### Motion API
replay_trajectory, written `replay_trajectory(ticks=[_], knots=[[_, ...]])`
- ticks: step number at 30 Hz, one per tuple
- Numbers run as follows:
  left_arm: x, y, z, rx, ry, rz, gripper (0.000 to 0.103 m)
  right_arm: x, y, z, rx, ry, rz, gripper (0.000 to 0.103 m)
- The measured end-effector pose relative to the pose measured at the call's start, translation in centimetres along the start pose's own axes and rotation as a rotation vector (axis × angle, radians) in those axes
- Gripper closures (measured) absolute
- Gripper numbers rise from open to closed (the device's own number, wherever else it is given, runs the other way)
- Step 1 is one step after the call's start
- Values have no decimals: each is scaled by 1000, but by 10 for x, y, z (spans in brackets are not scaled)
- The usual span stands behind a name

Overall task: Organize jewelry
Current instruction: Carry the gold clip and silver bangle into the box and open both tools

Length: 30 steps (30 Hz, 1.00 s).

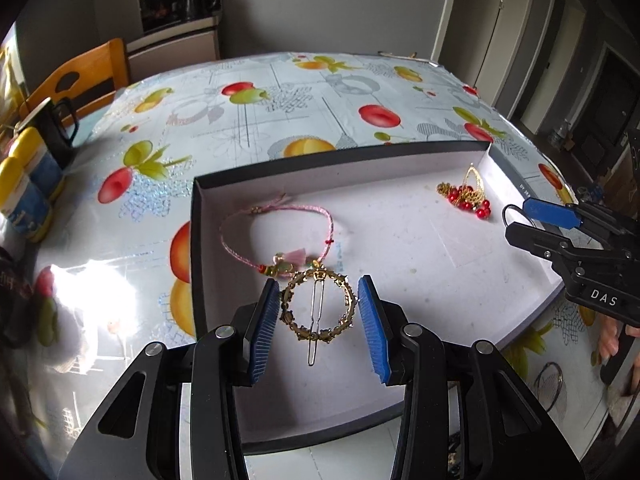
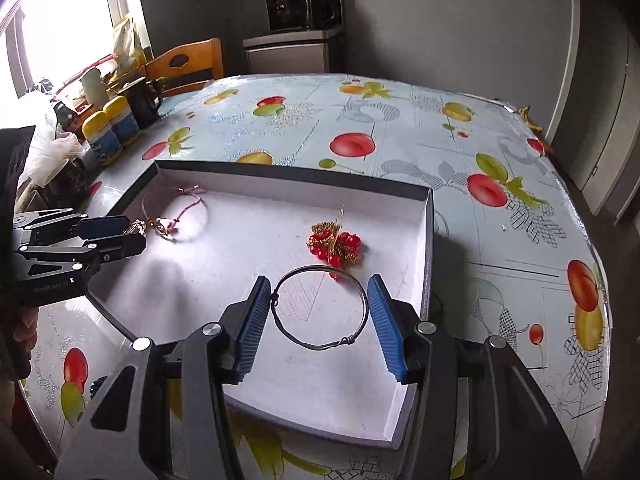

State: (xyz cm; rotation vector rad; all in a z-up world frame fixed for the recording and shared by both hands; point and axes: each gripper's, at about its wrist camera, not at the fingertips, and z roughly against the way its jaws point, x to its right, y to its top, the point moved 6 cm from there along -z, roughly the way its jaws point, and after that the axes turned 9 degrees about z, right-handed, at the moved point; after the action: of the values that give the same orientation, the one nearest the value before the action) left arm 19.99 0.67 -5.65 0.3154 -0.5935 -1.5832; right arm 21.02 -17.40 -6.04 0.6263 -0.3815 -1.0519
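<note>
A: What is already sorted, and what is left?

B: Two pieces lie in the shallow box (image 1: 200, 216): a pink cord bracelet (image 1: 276, 236) toward its 10 o'clock corner in the left wrist view, and a cluster of red-bead earrings (image 1: 466, 194) toward 1 o'clock. Two more are in transit over the box. The task looks past its midpoint, judging from this; a further piece seems to lie on the table (image 1: 280, 100) at about 4 o'clock of the box, too blurred to name.

A: State of the jaws?

B: The left gripper (image 1: 319, 312) is clenched on a gold ring-shaped hair clip (image 1: 318, 306), with both blue pads at the ring's rim. The right gripper (image 2: 319, 316) grasps a thin wire bangle (image 2: 320, 308) across its width; the left pad meets it at the twisted knot, and the right pad sits at its edge.

A: Orientation of the clip?

B: Its ring faces the camera. The silver bar, which is its long axis, runs from 12 to 6 o'clock, with the free end hanging at 6 below the ring. The bangle has no long axis; a second knot sits near 5 o'clock.

A: Remaining step?

B: Probably lowering and releasing both pieces on the bare floor of the box, apart from the pieces already there.
</note>
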Motion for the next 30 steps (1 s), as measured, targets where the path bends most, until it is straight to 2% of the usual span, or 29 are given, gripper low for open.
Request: replay_trajectory(ticks=[5, 12, 17, 22, 30], knots=[[-3, -6, -13, -41, 12, -3, 60, -2, -4, -13, -47, -2, 5, 53], [0, -6, -15, -55, 19, -27, 60, -4, -3, -19, -87, -9, 31, 53], [3, -7, -20, -66, 60, -69, 60, -5, -3, -23, -130, -42, 62, 53], [2, -5, -21, -76, 56, -66, 60, -7, -5, -27, -182, -53, 94, 53], [3, -5, -22, -73, 52, -72, 55, -8, -5, -28, -199, -61, 108, 52]])
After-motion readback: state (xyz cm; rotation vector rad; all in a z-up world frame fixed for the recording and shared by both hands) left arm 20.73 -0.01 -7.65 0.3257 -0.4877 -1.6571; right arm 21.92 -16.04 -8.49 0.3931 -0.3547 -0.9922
